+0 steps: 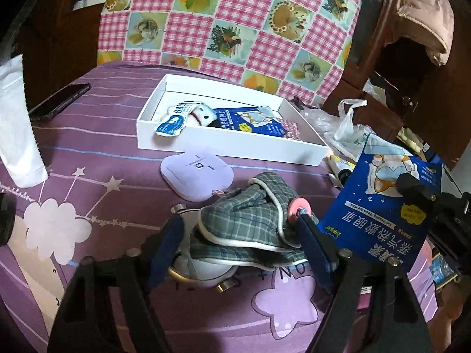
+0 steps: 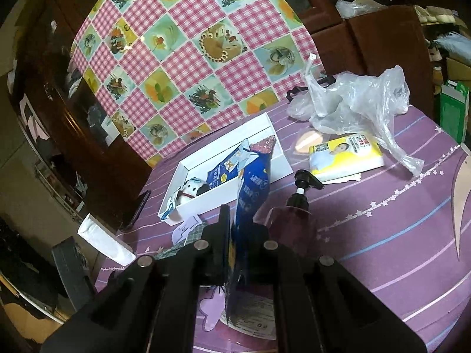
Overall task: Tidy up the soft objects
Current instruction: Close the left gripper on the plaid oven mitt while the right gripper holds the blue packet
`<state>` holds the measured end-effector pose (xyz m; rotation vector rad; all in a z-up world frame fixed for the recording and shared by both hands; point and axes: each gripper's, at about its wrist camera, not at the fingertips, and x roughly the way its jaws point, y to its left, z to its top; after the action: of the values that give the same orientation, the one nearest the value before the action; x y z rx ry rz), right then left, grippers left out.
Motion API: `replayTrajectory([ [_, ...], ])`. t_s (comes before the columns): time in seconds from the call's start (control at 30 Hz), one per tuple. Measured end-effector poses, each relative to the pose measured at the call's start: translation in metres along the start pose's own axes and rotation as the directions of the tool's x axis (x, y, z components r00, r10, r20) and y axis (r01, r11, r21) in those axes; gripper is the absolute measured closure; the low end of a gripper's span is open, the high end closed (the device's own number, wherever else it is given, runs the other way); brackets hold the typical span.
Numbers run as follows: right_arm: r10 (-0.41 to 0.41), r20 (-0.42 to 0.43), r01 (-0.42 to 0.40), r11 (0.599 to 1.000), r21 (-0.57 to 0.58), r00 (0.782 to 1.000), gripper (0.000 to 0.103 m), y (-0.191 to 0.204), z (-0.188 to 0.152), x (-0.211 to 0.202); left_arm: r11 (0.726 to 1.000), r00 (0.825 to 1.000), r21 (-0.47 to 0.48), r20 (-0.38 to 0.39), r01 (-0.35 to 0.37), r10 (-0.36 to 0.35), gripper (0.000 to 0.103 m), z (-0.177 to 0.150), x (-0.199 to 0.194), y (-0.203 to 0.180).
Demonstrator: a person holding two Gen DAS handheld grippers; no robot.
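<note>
A blue eye-mask packet (image 2: 250, 194) is clamped upright in the right gripper (image 2: 240, 235), its long axis pointing toward the white box (image 2: 282, 164). The crumpled plaid cloth (image 1: 244, 223), lying crosswise on the purple bedsheet (image 1: 103, 135), is straddled by the unclenched left gripper (image 1: 238, 235).

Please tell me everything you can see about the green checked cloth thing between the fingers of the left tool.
The checked cloth item looks like soft woven fabric, grey-green with thin pale lines and white piped edging. It lies crumpled in folded layers, with a pink round button-like part at its right side. It rests on a round metal-rimmed object on the purple bedsheet, just in front of a lilac flat pad. The left tool straddles it; whether the blue pads already press on it is unclear.
</note>
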<state>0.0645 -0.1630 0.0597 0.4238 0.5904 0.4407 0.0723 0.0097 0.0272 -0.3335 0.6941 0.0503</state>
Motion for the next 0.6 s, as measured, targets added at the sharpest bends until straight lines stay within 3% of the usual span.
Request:
replayTrajectory([
  [0.07, 0.004, -0.001, -0.004, 1.000, -0.002, 1.000, 0.095, 0.002, -0.001, 0.000, 1.000, 1.000, 0.021, -0.005, 0.010, -0.010, 0.041, 0.001, 0.001, -0.004],
  [0.13, 0.005, -0.004, -0.005, 1.000, -0.003, 1.000, 0.095, 0.002, -0.001, 0.000, 1.000, 1.000, 0.031, 0.001, 0.002, -0.002, 0.053, 0.000, 0.000, -0.006],
  [0.47, -0.017, -0.044, 0.016, 1.000, -0.006, 0.999, 0.095, 0.003, -0.005, 0.007, 0.999, 0.999, 0.040, 0.027, 0.021, -0.022, 0.065, 0.000, -0.006, -0.008],
  [0.5, -0.023, -0.045, 0.023, 1.000, -0.012, 0.999, 0.095, 0.004, -0.005, 0.007, 0.999, 0.999, 0.042, 0.031, 0.024, -0.026, 0.074, 0.000, -0.007, -0.008],
  [0.6, -0.043, -0.043, 0.042, 0.999, -0.034, 0.998, 0.095, 0.007, -0.005, 0.007, 0.998, 0.999, 0.064, 0.049, 0.018, -0.021, 0.079, 0.000, -0.010, -0.012],
])
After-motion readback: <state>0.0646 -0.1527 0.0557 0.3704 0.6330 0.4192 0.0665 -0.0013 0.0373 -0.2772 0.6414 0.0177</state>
